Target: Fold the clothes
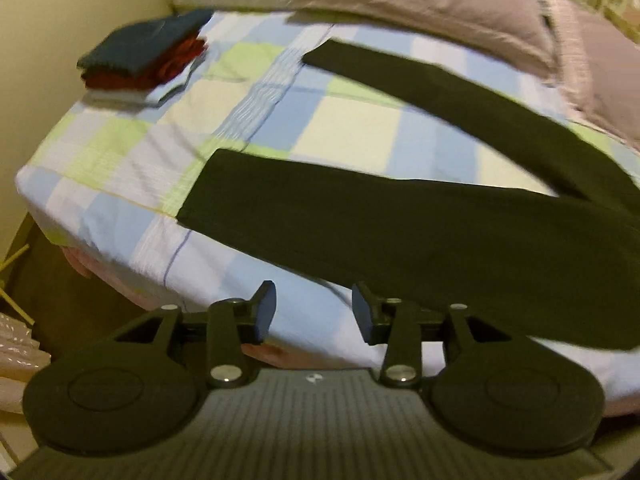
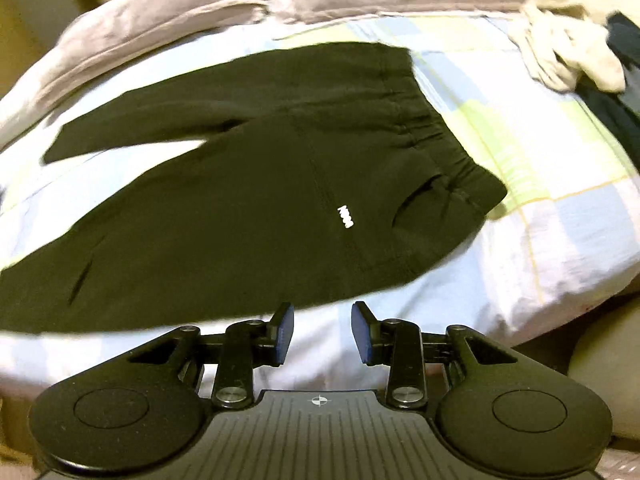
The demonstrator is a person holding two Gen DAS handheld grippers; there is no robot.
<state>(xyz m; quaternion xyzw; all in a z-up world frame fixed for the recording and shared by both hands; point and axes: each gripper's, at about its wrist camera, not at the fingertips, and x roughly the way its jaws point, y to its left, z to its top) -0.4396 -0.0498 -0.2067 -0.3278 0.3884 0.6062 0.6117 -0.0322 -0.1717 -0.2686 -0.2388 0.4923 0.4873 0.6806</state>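
black trousers (image 1: 400, 220) ran off frame right, waistband hidden | both views blurred | left gripper (image 1: 314, 312) and right gripper (image 2: 322, 330) hovered low-centre; fingers wide, empty

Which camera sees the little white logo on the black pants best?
The right wrist view: the white logo sits plainly on the black pants near the waistband. The left wrist view shows only the two spread legs, no logo.

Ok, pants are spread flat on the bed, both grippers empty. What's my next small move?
Probably lower the left gripper onto the near leg's cuff and pinch it: the black pants lie flat with legs splayed apart, and both grippers are open, short of the fabric.
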